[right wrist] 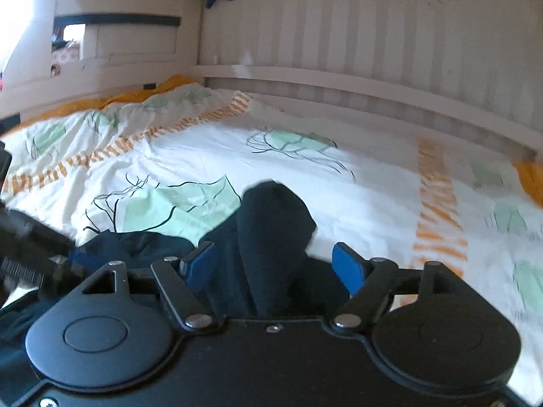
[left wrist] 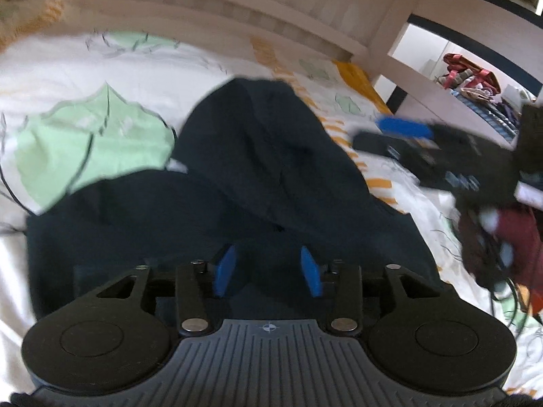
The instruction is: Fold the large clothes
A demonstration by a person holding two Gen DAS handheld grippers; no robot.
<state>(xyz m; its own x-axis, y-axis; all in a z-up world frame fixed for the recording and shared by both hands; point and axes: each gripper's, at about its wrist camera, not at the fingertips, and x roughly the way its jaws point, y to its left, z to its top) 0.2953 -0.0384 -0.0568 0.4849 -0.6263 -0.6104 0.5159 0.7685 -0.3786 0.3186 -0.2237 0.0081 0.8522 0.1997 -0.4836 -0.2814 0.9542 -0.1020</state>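
Observation:
A dark navy garment (left wrist: 264,156) lies bunched on the bed, with one fold humped up toward the wall. My left gripper (left wrist: 268,269) hangs low over its near part. The blue pads (left wrist: 225,271) stand apart, dark cloth lies in the gap, and neither pad presses on it. In the right wrist view the same garment (right wrist: 271,224) rises as a rounded hump between the wide-open jaws of my right gripper (right wrist: 275,264). White sheet shows between the cloth and the right pad (right wrist: 349,268). Blurred at the right of the left wrist view is a blue pad (left wrist: 404,128) of the right gripper.
The bed cover (right wrist: 373,186) is white with green leaves and orange stripes. A slatted wooden wall (right wrist: 373,51) closes the far side. A maroon heap of clothes (left wrist: 512,237) with cables lies to the right, and shelves with bags (left wrist: 471,81) stand beyond the bed end.

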